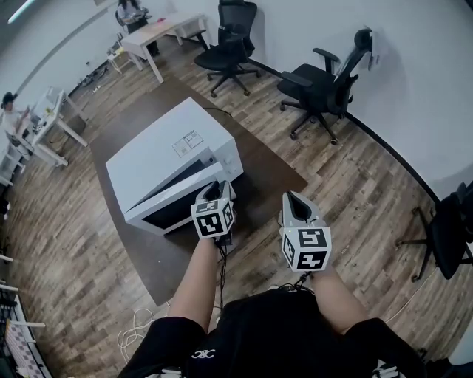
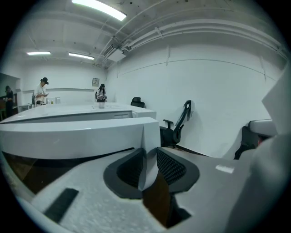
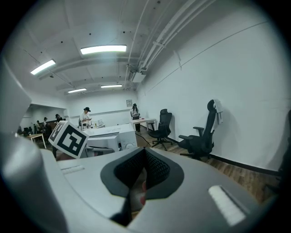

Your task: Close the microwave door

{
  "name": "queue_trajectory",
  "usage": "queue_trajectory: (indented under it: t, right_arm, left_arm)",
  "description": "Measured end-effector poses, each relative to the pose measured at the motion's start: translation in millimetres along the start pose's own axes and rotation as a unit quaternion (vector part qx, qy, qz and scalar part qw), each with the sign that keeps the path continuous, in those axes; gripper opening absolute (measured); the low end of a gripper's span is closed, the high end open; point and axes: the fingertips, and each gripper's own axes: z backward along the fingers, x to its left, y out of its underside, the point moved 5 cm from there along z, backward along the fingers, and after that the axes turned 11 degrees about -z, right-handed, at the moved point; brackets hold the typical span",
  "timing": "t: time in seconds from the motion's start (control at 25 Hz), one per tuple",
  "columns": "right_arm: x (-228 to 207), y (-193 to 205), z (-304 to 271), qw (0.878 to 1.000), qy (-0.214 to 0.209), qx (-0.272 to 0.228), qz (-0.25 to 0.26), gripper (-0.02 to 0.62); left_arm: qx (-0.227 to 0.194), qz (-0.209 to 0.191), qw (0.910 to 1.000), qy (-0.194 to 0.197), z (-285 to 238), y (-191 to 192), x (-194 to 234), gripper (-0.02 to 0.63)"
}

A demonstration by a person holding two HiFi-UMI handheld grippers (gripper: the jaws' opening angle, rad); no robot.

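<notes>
A white microwave (image 1: 174,148) lies on a brown table (image 1: 273,177), its door (image 1: 174,201) swung partly open at the front. My left gripper (image 1: 216,189) is at the door's right end. In the left gripper view the door (image 2: 72,136) stretches away to the left, and its white edge fills the gap between the dark pads of the left gripper (image 2: 146,157), which press on it. My right gripper (image 1: 294,201) hovers to the right of the microwave, apart from it. Seen in its own view, the right gripper (image 3: 144,157) has its tips together and holds nothing.
Black office chairs (image 1: 233,44) (image 1: 325,85) stand beyond the table, and another chair (image 1: 451,229) is at the right by the wall. A white desk (image 1: 159,33) and a person (image 1: 133,11) are at the far end. A white cable (image 1: 137,328) lies on the wooden floor.
</notes>
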Motion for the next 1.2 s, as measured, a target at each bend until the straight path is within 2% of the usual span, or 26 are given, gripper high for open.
queue_trajectory:
  t: [0.52, 0.76, 0.96, 1.0, 1.2]
  right_arm:
    - [-4.8, -1.3, -8.4, 1.000, -0.019, 0.011, 0.014, 0.009]
    - [-9.3, -3.6, -7.0, 1.000, -0.016, 0.009, 0.013, 0.009]
    - [-4.8, -1.8, -4.0, 1.000, -0.016, 0.008, 0.014, 0.009]
    - [-3.7, -1.4, -3.1, 1.000, -0.016, 0.008, 0.014, 0.009]
    - [-2.4, -0.2, 0.9, 1.000, -0.014, 0.006, 0.012, 0.009]
  left_arm:
    - [-0.002, 0.005, 0.9987, -0.051, -28.6, -10.6, 24.5, 0.076]
    - [0.011, -0.010, 0.9992, -0.037, -32.4, -14.3, 30.0, 0.077]
    - [0.020, -0.013, 0.9987, -0.046, -37.9, -17.5, 38.3, 0.076]
    - [0.022, -0.018, 0.9983, -0.051, -38.2, -17.4, 39.9, 0.041]
    - [0.033, -0.032, 0.9976, -0.051, -39.0, -17.4, 40.7, 0.044]
